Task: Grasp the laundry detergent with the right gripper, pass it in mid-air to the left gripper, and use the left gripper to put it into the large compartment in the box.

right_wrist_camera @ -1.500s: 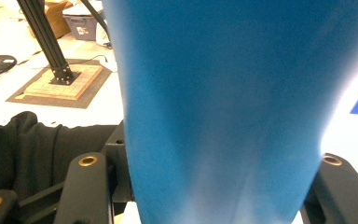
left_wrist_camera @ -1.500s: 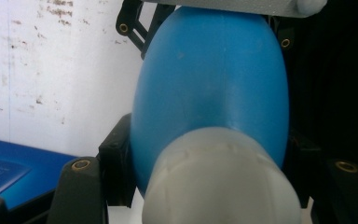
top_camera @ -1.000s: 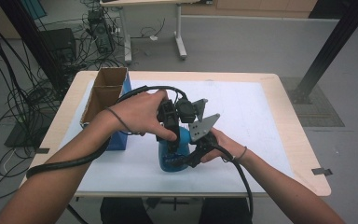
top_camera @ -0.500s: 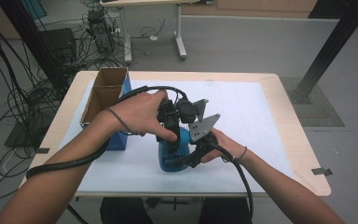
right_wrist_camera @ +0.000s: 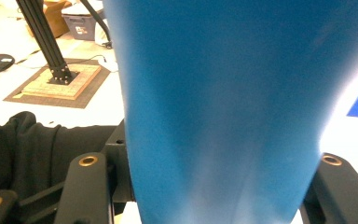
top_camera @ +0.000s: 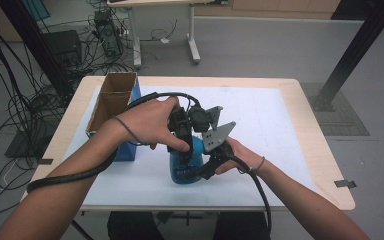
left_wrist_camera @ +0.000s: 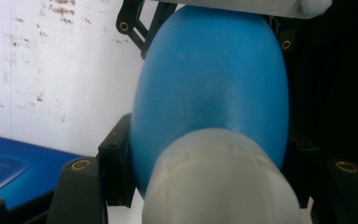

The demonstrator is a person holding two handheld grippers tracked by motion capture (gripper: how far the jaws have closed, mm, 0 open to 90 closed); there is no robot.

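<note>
Standing on the white surface (top_camera: 280, 125), the blue plastic bottle (top_camera: 184, 167) looks light, smooth and slippery: left claw (top_camera: 182, 150) grasps its white-capped neck, right claw (top_camera: 207, 167) its body.

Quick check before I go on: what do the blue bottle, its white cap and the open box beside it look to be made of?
Blue bottle: probably plastic, smooth matte skin with a soft sheen and faint specks.
White cap: likely plastic too, duller, with shallow moulded ridges round its rim.
Box: looks like cardboard, with a raw brown inside and blue printed outer faces.
</note>
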